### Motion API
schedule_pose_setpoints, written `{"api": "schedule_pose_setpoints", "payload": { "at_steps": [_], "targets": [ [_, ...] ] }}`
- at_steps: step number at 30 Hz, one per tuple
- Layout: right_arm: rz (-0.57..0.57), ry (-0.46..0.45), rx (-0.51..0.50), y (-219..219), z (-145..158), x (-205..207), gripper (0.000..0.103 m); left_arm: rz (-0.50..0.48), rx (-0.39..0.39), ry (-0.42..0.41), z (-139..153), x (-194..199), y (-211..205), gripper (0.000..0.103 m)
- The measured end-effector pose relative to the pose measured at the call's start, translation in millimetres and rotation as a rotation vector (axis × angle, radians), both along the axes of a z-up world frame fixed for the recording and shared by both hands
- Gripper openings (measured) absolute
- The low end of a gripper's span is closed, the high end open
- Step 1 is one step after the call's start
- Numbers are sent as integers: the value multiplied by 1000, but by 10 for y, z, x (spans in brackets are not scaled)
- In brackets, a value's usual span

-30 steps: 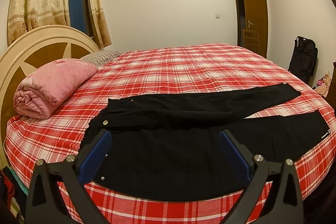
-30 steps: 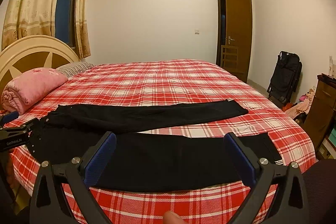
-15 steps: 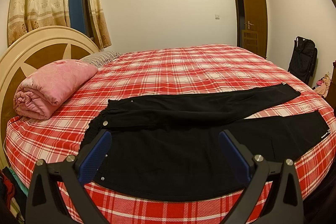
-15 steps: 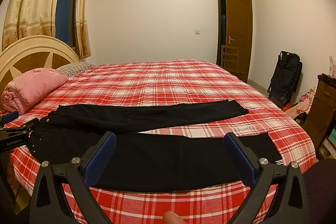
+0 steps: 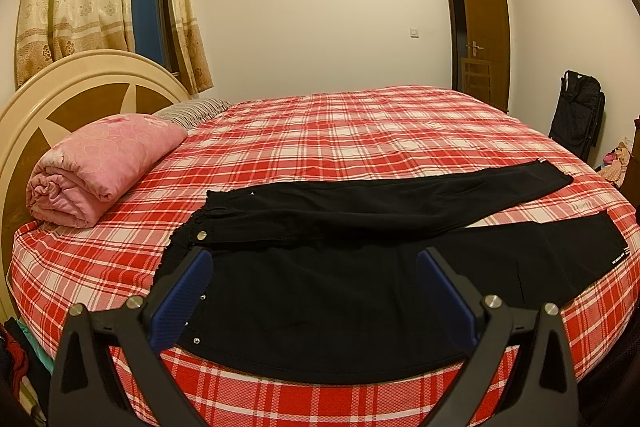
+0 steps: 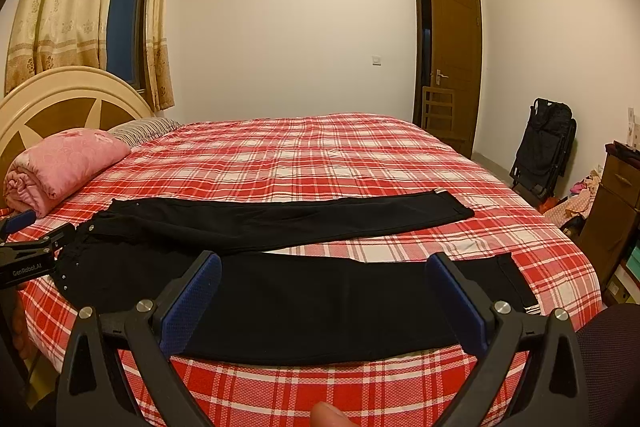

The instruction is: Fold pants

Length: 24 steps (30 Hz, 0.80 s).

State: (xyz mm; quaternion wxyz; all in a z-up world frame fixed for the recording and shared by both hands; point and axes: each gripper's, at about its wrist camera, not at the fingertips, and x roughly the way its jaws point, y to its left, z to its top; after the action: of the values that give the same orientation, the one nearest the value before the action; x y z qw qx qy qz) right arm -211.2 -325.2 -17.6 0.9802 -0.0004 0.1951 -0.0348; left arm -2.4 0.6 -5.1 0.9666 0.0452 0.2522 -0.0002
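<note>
1. 1 pair of black pants (image 5: 360,267) – 2 legs, spread apart on the bed.
2. 1 bed (image 5: 340,139) with a red and white plaid cover, and 1 rounded headboard (image 5: 80,87).
3. 1 rolled pink blanket (image 5: 100,171) and 1 striped pillow (image 5: 192,109) by the headboard.
4. 2 grippers – the left gripper (image 5: 314,255) and the right gripper (image 6: 324,257), each with 2 blue-padded fingers set wide apart.
5. 1 window (image 6: 122,19) with 2 patterned curtains.
6. 1 brown door (image 6: 454,63), standing ajar.
7. 1 black folded stroller (image 6: 544,147) by the far wall.
8. 1 light switch (image 6: 377,59) on the wall.
</note>
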Motion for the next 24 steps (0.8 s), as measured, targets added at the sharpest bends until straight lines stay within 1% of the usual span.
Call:
{"api": "schedule_pose_setpoints", "payload": {
  "at_steps": [17, 24],
  "targets": [
    [5, 6, -3, 20, -23, 10, 102, -1, 0, 5, 2, 0, 15, 103],
    [11, 22, 10, 27, -82, 63, 102, 1, -1, 12, -26, 44, 39, 103]
  ]
}}
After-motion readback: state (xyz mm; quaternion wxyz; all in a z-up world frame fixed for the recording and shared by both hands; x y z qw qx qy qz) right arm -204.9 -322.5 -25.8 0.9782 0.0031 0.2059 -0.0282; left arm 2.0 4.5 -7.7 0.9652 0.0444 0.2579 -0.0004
